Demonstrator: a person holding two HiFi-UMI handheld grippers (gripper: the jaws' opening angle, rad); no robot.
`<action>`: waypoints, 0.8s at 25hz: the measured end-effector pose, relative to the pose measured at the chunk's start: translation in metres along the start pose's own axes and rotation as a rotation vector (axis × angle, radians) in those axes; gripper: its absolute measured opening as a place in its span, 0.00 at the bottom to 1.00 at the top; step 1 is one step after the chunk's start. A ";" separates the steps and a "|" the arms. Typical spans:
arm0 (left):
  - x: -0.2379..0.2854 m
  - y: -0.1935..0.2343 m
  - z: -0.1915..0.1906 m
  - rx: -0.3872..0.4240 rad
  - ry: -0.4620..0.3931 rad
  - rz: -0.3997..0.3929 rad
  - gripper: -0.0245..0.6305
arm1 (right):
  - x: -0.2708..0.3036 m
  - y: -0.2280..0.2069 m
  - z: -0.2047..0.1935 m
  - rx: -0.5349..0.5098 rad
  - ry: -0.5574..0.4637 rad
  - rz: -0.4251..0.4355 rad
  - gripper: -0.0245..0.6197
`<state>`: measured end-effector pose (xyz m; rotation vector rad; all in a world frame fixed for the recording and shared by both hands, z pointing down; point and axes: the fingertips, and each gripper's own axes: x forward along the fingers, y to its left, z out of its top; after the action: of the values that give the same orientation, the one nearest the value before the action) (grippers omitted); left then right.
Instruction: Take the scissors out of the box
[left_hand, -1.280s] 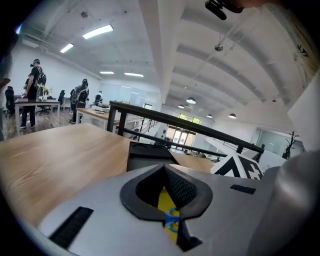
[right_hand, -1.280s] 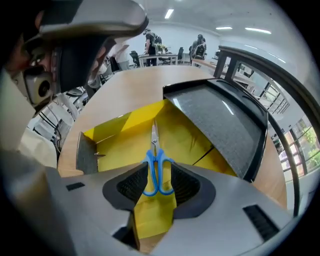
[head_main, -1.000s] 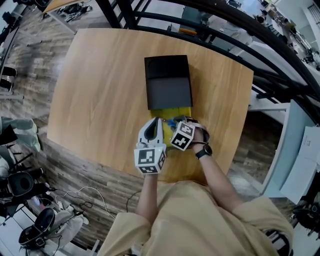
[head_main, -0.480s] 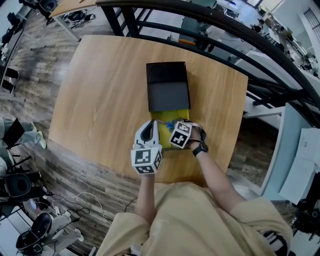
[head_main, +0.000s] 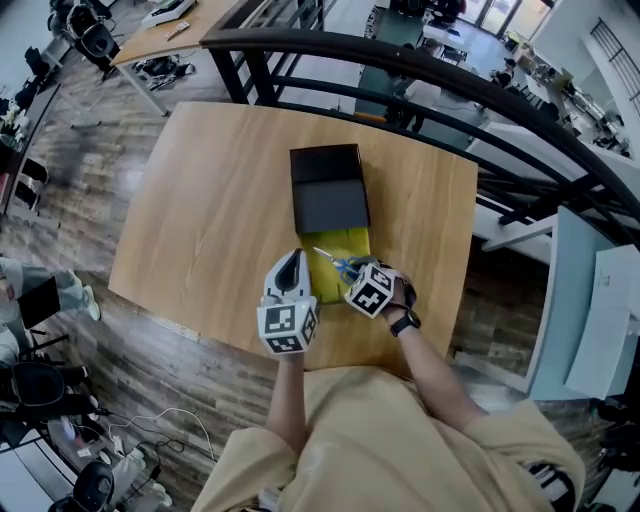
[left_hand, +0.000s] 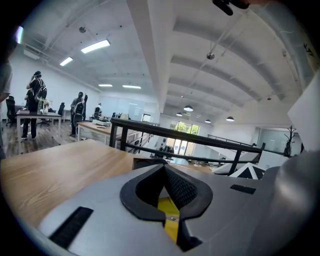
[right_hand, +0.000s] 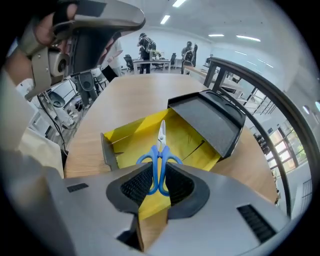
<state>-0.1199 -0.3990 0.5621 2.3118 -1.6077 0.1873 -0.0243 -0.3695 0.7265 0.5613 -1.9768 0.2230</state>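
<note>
R gripper (right_hand: 159, 175): jaws just closing, clamped on blue handles of scissors (right_hand: 161, 150), blades pointing fwd, held over open yellow box (right_hand: 122, 132). L gripper (left_hand: 164, 170): jaws pinched together, empty, beside box on wooden table (head_main: 200, 200).

On the tabletop (head_main: 200, 200), right of its middle, lies the box sleeve (head_main: 330, 200), with the inner tray (head_main: 352, 243) sticking out of its near end. The scissors (head_main: 338, 263) are over the tray, handles between the jaws of the right tool (head_main: 352, 270), blades pointing far and left. The left tool (head_main: 291, 268) is just left of the tray's near end. A railing (head_main: 400, 60) runs beyond the tabletop's far edge.
</note>
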 end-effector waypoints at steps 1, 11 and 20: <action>-0.002 -0.005 0.003 0.009 -0.005 -0.009 0.06 | -0.007 0.002 -0.001 0.020 -0.018 -0.008 0.16; -0.043 -0.076 0.043 0.114 -0.067 -0.112 0.06 | -0.124 -0.003 0.014 0.202 -0.331 -0.138 0.16; -0.087 -0.142 0.066 0.161 -0.141 -0.176 0.06 | -0.242 0.000 0.011 0.270 -0.560 -0.274 0.16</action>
<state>-0.0233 -0.2986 0.4494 2.6285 -1.4899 0.1195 0.0558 -0.3035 0.5072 1.1602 -2.3871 0.1741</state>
